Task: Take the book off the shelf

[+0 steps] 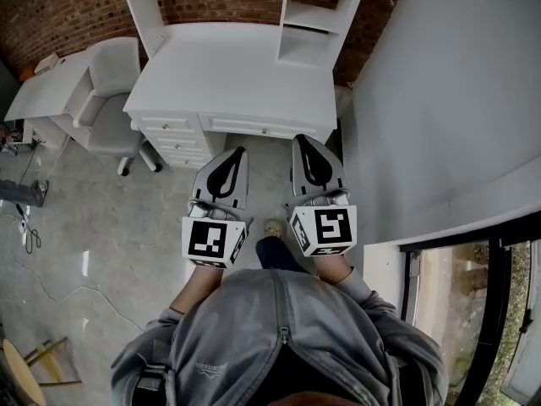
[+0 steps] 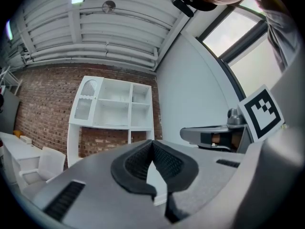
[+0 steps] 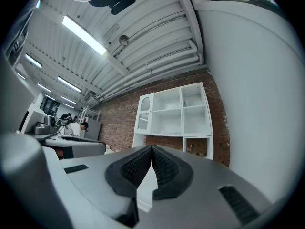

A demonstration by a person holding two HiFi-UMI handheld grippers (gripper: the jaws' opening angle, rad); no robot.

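Observation:
A white shelf unit (image 1: pixel 317 19) stands on the back of a white desk (image 1: pixel 228 74) against a brick wall. Its open compartments face both grippers, seen in the left gripper view (image 2: pixel 114 106) and the right gripper view (image 3: pixel 174 111). I cannot make out a book in any compartment from here. My left gripper (image 1: pixel 240 151) and right gripper (image 1: pixel 300 139) are held side by side in front of the desk's near edge, pointing at it, well short of the shelf. The left gripper (image 2: pixel 152 142) is shut and holds nothing; so is the right gripper (image 3: pixel 152 148).
A pale chair (image 1: pixel 114 83) sits left of the desk, with a second white table (image 1: pixel 46 91) beyond it. Desk drawers (image 1: pixel 173 138) face me. A grey wall (image 1: pixel 439 100) runs close on the right, with a glass door (image 1: pixel 456 311) behind. Cables (image 1: pixel 30 235) lie on the floor at left.

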